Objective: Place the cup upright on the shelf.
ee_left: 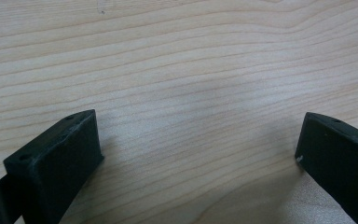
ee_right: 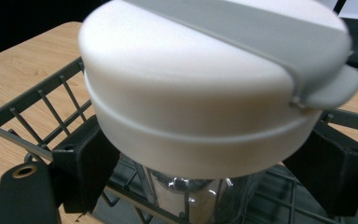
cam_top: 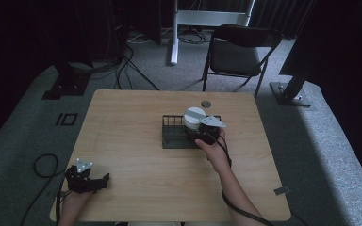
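A clear jar [ee_right: 205, 198] with a wide white lid [ee_right: 200, 88] and a grey strap across its top stands in a dark wire basket [cam_top: 172, 134] right of the table's middle. My right gripper [cam_top: 202, 133] reaches in from the near side. Its jaws flank the jar just under the lid, shut on it, and the lid hides where they touch. The jar's lid [cam_top: 194, 117] rises above the basket's rim [ee_right: 32, 100]. My left gripper [cam_top: 104, 180] rests at the near left corner of the table, open over bare wood [ee_left: 191, 93].
A small round grommet [cam_top: 206, 103] sits in the tabletop behind the basket. Beyond the far edge stand a folding chair [cam_top: 238, 54] and a white stand [cam_top: 174, 33]. Cables lie on the carpet at left [cam_top: 42, 165].
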### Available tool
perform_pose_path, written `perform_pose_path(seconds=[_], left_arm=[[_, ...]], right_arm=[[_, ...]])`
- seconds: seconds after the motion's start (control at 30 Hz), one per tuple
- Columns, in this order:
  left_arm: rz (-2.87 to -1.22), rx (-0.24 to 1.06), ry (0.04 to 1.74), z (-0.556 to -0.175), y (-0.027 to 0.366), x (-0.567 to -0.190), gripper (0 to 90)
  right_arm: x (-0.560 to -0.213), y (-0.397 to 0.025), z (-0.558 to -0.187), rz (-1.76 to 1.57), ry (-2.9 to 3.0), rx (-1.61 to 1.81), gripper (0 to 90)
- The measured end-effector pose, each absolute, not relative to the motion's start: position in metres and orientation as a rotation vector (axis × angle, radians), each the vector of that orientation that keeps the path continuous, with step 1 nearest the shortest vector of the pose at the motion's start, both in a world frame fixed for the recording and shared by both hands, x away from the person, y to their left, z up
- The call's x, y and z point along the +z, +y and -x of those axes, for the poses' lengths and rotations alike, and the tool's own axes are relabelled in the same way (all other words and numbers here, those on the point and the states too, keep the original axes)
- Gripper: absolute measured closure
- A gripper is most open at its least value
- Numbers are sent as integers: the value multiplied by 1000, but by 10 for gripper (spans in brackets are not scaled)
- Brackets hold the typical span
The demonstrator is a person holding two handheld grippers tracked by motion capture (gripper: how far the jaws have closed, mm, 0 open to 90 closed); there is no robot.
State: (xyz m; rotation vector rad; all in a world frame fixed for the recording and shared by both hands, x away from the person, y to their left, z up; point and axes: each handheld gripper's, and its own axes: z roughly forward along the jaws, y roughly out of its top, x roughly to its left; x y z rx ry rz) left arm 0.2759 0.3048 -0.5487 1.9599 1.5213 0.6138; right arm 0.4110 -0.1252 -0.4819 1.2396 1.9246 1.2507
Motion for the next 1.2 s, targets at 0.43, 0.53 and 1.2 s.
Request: perform_pose_path(seconds=[0.43, 0.53, 1.2], left_arm=[[-1960, 614, 1521, -276, 305, -549, 2], [-1960, 614, 1521, -276, 305, -549, 2], [-1961, 614, 1521, -276, 305, -549, 2]], right_arm=[[-477, -131, -401, -1224, 1921, 1273, 136], [-476, -131, -397, -1221, 1923, 1281, 136], [-476, -146, -370, -1193, 1917, 1294, 136]])
